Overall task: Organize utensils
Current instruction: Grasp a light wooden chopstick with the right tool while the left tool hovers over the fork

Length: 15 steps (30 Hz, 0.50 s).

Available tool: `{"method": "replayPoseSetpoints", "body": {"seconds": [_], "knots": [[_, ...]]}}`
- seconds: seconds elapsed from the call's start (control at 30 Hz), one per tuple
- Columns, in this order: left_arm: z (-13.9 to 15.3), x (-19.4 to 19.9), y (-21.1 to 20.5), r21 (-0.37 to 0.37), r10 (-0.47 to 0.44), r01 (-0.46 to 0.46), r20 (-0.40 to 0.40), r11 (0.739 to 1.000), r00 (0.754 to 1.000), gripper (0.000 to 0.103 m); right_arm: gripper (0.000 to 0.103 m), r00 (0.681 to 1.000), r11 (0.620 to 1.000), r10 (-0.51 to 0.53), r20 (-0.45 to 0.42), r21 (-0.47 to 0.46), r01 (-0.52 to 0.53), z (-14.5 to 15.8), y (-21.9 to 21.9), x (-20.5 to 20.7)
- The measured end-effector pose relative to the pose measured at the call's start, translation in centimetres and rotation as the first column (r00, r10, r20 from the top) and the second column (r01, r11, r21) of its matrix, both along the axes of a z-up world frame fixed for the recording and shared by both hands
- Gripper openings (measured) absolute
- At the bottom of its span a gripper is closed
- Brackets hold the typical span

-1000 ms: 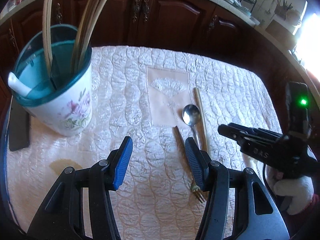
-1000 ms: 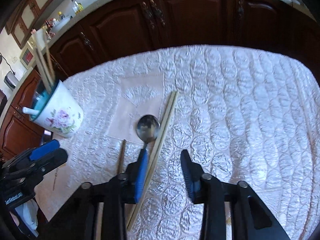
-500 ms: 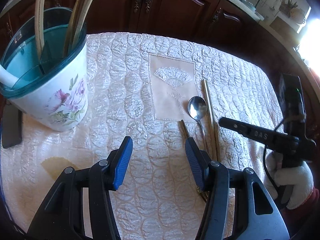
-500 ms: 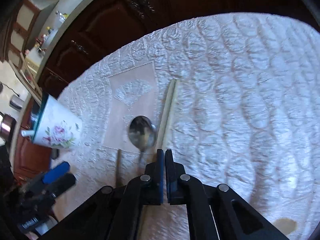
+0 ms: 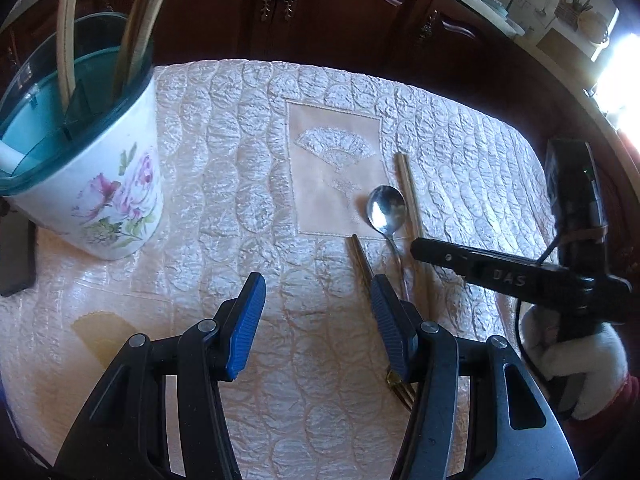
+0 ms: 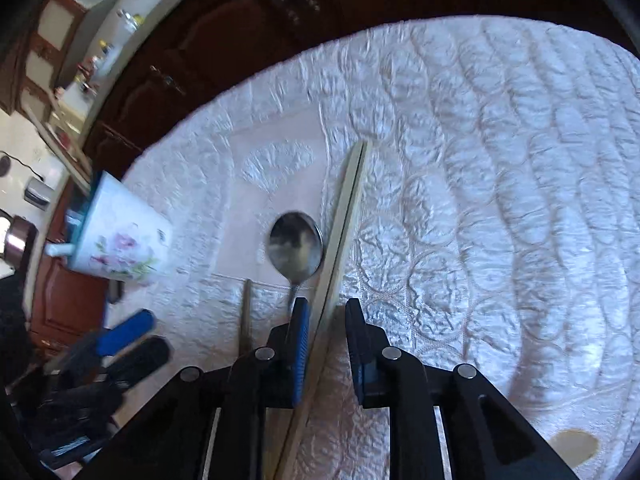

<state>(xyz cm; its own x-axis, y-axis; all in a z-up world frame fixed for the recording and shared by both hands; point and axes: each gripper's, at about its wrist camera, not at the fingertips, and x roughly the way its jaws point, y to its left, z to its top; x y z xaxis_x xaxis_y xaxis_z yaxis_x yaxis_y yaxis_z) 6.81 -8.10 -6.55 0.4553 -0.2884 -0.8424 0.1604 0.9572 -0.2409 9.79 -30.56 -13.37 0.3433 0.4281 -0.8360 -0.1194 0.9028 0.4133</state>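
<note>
Right claw [image 6: 326,316] sits low over the quilted cloth [image 6: 500,200], jaws narrowly parted after having just been opening a little. The pair of chopsticks [image 6: 344,216] runs between the pads. The left pad looks to touch the wood; the right pad stands clear of it, so no grip yet. Blur in the right wrist view makes the contact on the left pad uncertain.

Left claw [image 5: 318,320] is wide open and empty, hovering over the surface between the flowered cup [image 5: 100,184] and the loose utensils.

Positions: the chopsticks lie flat on the cloth, just beside the spoon [image 6: 296,246], whose bowl nearly touches them. A fork [image 5: 400,388] lies on the spoon's other side, tines toward the left claw. The cup stands well apart to the left and already holds long sticks.

Handling judgement:
- Chopsticks: light, stiff, smooth wood; two loose pieces that can scissor or roll apart.
- Best hold is near mid-length, squeezing both together, so they hang balanced and do not tip.
- The soft, puckered cloth gives under the pads, which helps them get beneath the wood.
- The spoon handle is close; a wide closing could catch it.
</note>
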Motion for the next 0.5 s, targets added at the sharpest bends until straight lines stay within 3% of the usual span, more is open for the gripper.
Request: {"method": "replayPoseSetpoints", "body": {"seconds": [0.17,0.4,0.5], "knots": [[0.0,0.2,0.5,-0.002,0.015,-0.015,0.001,1.000,1.000,0.054,0.009,0.999,0.999,-0.026,0.022,0.020,0.025,0.8,-0.3,-0.4],[-0.3,-0.1,-0.4,-0.009,-0.005,0.005,-0.004,1.000,1.000,0.054,0.008,0.996,0.996,-0.087,0.018,-0.026,0.087,1.3,-4.2,-1.6],[-0.3,0.0,-0.6,-0.006,-0.009,0.009,-0.004,1.000,1.000,0.054,0.008,0.995,0.995,-0.098,0.013,-0.001,0.098,1.2,-5.3,-2.0]]}}
